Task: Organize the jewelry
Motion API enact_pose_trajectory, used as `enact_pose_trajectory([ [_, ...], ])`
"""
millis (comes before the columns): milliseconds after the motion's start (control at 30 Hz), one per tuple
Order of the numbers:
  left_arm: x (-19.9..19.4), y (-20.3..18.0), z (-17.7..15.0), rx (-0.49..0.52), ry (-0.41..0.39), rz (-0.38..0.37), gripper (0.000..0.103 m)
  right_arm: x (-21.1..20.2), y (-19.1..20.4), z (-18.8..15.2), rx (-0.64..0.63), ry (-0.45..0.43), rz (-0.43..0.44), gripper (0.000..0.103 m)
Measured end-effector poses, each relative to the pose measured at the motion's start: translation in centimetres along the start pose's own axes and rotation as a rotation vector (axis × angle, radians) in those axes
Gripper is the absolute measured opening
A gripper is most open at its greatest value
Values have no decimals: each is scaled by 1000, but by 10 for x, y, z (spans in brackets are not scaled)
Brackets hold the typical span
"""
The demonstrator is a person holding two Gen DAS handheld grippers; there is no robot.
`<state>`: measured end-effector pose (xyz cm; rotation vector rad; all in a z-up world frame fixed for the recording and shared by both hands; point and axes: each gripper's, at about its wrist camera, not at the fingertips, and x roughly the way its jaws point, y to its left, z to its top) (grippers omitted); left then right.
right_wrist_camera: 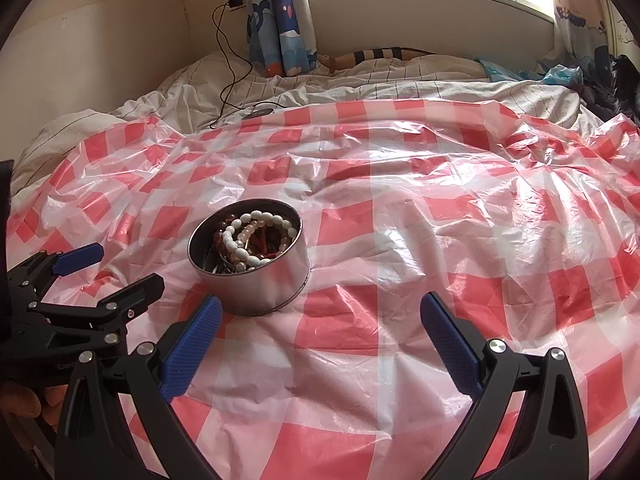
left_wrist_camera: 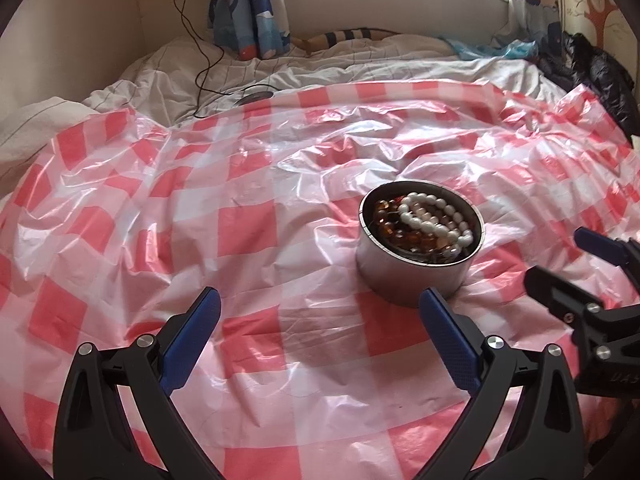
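A round metal tin (left_wrist_camera: 404,276) stands on the red-and-white checked plastic sheet (left_wrist_camera: 248,240). It holds a white pearl bracelet (left_wrist_camera: 432,216) lying over amber and brown bead strands (left_wrist_camera: 390,220). My left gripper (left_wrist_camera: 320,300) is open and empty, its right finger just in front of the tin. In the right wrist view the tin (right_wrist_camera: 260,280) sits left of centre, the pearl bracelet (right_wrist_camera: 248,236) on top. My right gripper (right_wrist_camera: 320,308) is open and empty, its left finger near the tin's front. Each gripper shows in the other's view, the right gripper (left_wrist_camera: 560,256) and the left gripper (right_wrist_camera: 120,264).
The sheet covers a bed with rumpled white bedding (left_wrist_camera: 168,80) behind. A black charger cable (left_wrist_camera: 200,40) runs from the wall onto the bedding. Blue curtains (left_wrist_camera: 252,8) hang at the back. A dark jacket (left_wrist_camera: 592,68) lies at the far right.
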<state>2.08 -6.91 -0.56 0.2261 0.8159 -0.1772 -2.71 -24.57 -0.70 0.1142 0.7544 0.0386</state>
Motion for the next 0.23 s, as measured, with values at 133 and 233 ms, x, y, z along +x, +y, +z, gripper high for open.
enact_pose_trajectory([
  [133,4,0,-1,27,35,23,95,0,1,0,-7,0,-4,95],
  [233,6,2,-2,4,56,-16,95,1,1,1,-5,2,-4,95],
])
